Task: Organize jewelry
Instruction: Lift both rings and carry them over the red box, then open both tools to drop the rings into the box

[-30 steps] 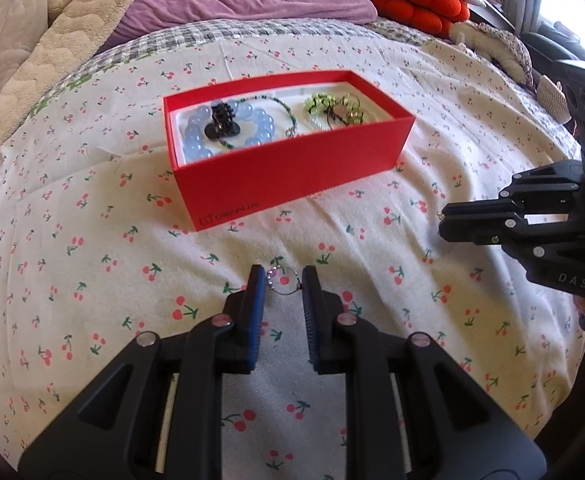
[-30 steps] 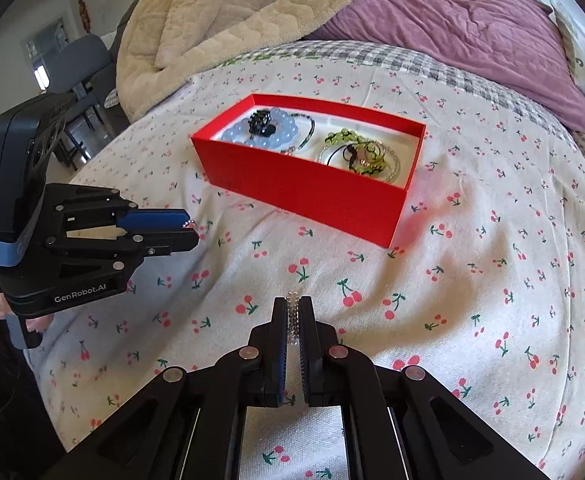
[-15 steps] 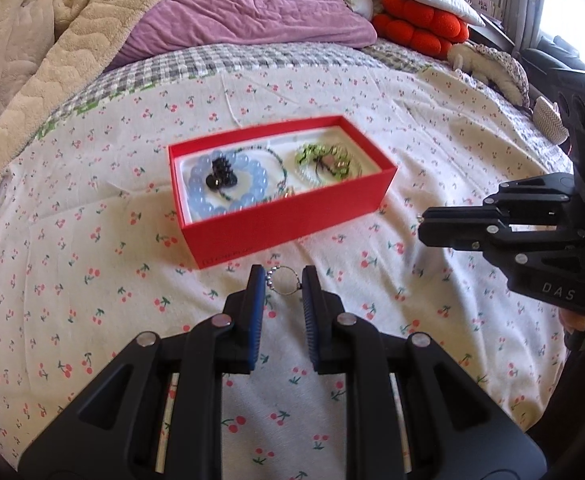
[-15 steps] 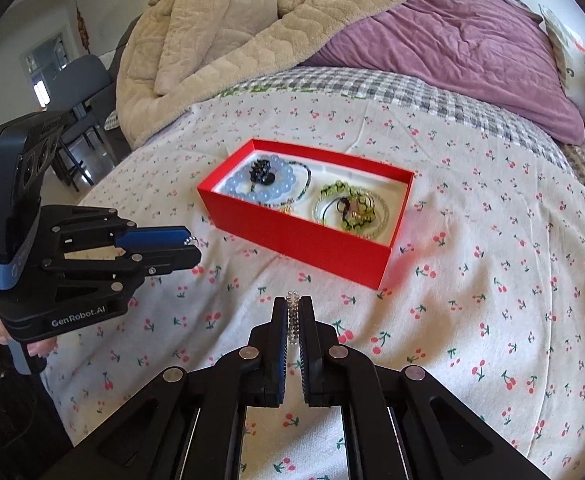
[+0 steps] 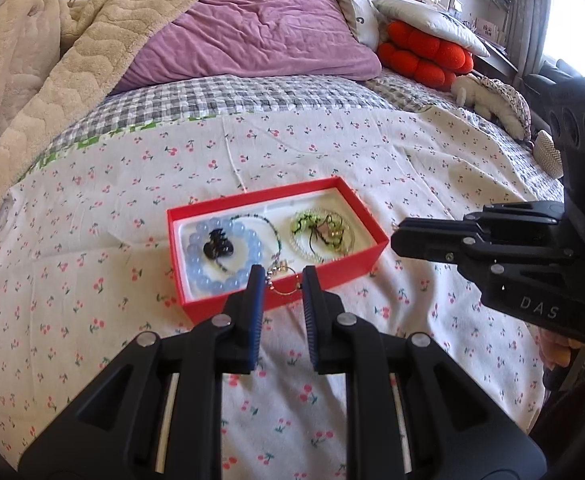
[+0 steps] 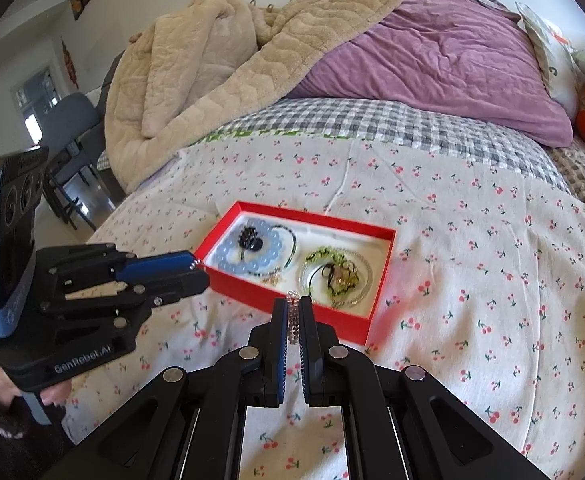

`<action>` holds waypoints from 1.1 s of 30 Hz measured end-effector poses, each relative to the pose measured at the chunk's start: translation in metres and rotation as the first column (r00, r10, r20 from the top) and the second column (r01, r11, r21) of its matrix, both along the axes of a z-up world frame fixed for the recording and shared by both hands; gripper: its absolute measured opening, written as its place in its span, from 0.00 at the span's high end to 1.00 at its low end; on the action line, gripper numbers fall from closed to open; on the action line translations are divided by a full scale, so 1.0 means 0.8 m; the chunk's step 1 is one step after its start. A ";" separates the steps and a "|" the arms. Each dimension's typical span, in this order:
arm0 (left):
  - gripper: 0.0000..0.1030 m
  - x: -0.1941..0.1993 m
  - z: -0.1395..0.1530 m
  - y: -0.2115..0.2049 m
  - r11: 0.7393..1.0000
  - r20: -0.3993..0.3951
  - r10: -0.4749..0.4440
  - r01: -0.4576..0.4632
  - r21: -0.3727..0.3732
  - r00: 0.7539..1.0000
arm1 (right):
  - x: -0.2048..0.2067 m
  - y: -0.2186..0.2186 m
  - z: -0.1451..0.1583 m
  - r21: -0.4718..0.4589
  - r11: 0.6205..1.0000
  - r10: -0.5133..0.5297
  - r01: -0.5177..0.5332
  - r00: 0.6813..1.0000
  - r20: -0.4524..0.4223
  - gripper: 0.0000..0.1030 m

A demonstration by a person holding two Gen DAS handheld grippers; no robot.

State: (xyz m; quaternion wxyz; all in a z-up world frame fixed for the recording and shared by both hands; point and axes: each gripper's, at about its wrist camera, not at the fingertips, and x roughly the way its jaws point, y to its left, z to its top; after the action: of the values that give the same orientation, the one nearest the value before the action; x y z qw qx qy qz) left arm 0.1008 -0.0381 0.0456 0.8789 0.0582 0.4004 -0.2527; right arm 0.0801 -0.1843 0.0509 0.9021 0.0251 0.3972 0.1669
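I held my left gripper (image 5: 280, 278) above the cherry-print bedspread (image 5: 92, 264), just at the near side of the red box (image 5: 332, 270). Between its blue pads (image 5: 254, 300) sat a thin wire ring with small beads (image 5: 282, 285), and the pads were clamped on its two sides with a gap left between them the width of the ring. My right gripper (image 6: 291, 314) pointed at the same box from the other side, its jaws squeezed nearly together on a short string of small silvery beads (image 6: 292, 316) that stood up between the pads and poked out just past the tips. The box lay open on the bedspread in the middle of the bed. In its left half lay a bracelet of pale blue beads (image 5: 196, 254) with a small black hair clip (image 5: 217, 245) inside the loop and a thin dark beaded string (image 5: 274, 236) curving beside it. In the right half lay a clear beaded bracelet (image 6: 366, 276) with a tangle of green beads and dark cord (image 5: 316, 228) on top. Far behind the box were a beige blanket (image 6: 220, 68), a purple pillow (image 5: 260, 24), and an orange cushion (image 5: 424, 56) off at the far right.
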 end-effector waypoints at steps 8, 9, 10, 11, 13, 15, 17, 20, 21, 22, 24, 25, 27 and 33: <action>0.80 0.037 -0.017 -0.010 1.000 -0.039 0.011 -0.011 -0.007 0.999 | 0.036 -0.013 -0.013 0.014 0.999 -0.043 0.044 0.998 -0.041 0.95; 0.80 0.041 -0.020 -0.011 1.000 -0.045 0.012 -0.012 -0.009 0.999 | 0.041 -0.015 -0.016 0.010 0.999 -0.047 0.047 0.998 -0.047 0.95; 0.80 0.045 -0.024 -0.011 1.000 -0.051 0.015 -0.015 -0.008 0.999 | 0.048 -0.019 -0.021 0.016 0.999 -0.050 0.051 0.997 -0.059 0.95; 0.80 0.048 -0.027 -0.012 1.000 -0.057 0.016 -0.016 -0.007 0.998 | 0.052 -0.022 -0.024 0.021 0.998 -0.054 0.055 0.996 -0.067 0.95; 0.80 0.054 -0.032 -0.014 1.000 -0.067 0.014 -0.014 -0.004 0.998 | 0.059 -0.027 -0.030 0.026 0.998 -0.060 0.062 0.995 -0.080 0.95; 0.80 0.058 -0.037 -0.016 1.000 -0.073 0.011 -0.011 0.002 0.997 | 0.064 -0.030 -0.033 0.040 0.998 -0.054 0.058 0.995 -0.088 0.95; 0.80 0.060 -0.040 -0.018 1.000 -0.075 0.010 -0.009 0.005 0.997 | 0.068 -0.030 -0.036 0.049 0.998 -0.043 0.048 0.995 -0.094 0.95; 0.80 0.065 -0.041 -0.019 1.000 -0.082 0.011 -0.011 0.001 0.997 | 0.072 -0.027 -0.040 0.049 0.998 -0.032 0.037 0.994 -0.101 0.94; 0.80 0.066 -0.041 -0.019 1.000 -0.082 0.013 -0.012 0.002 0.997 | 0.073 -0.026 -0.042 0.048 0.998 -0.030 0.035 0.994 -0.104 0.94; 0.80 0.066 -0.041 -0.018 1.000 -0.077 0.017 -0.017 0.004 0.997 | 0.074 -0.025 -0.044 0.044 0.998 -0.031 0.035 0.994 -0.107 0.94; 0.80 0.066 -0.040 -0.018 1.000 -0.072 0.018 -0.018 0.002 0.997 | 0.076 -0.023 -0.047 0.034 0.999 -0.035 0.039 0.993 -0.116 0.93; 0.80 0.067 -0.040 -0.018 1.000 -0.073 0.017 -0.017 0.001 0.997 | 0.077 -0.022 -0.049 0.030 0.999 -0.035 0.039 0.992 -0.125 0.90; 0.79 0.067 -0.039 -0.017 1.000 -0.074 0.015 -0.015 0.000 0.997 | 0.080 -0.022 -0.052 0.022 0.999 -0.031 0.034 0.989 -0.143 0.90; 0.56 0.060 -0.033 -0.017 1.000 -0.059 0.011 -0.011 0.007 0.998 | 0.080 -0.028 -0.055 0.027 0.999 -0.026 0.031 0.986 -0.166 0.89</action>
State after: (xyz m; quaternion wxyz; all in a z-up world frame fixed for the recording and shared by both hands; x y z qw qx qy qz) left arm 0.1491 -0.0516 0.0192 0.8678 0.0516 0.4274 -0.2482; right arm 0.1439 -0.2069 0.0070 0.8678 0.0582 0.4679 0.1571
